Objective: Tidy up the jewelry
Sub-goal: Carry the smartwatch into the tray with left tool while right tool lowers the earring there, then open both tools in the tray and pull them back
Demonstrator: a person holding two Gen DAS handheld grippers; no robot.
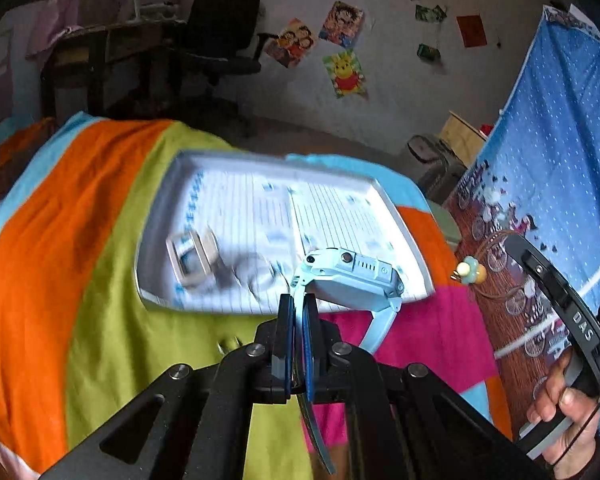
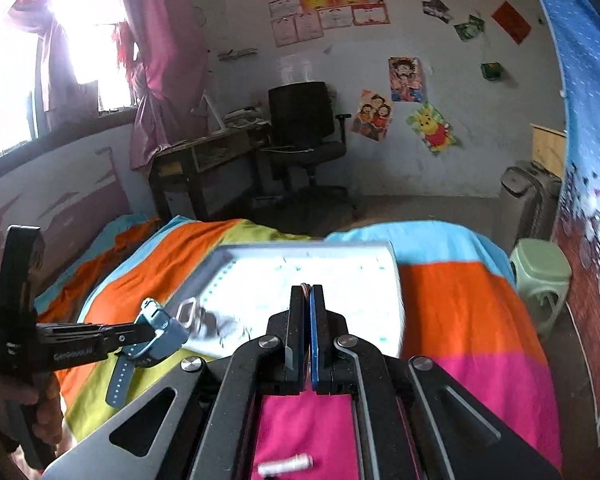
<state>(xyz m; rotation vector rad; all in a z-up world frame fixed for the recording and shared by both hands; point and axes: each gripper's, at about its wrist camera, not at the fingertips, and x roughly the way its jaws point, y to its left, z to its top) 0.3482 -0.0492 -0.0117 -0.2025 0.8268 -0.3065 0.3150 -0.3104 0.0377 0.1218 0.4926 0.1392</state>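
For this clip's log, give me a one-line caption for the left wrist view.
Left tongs clamp the strap of a light-blue smartwatch above the white tray on a striped bedspread.

I see a pale blue watch (image 1: 352,276) held by its strap above a white tray (image 1: 400,216), where a beige buckle-like piece (image 1: 190,258) lies.
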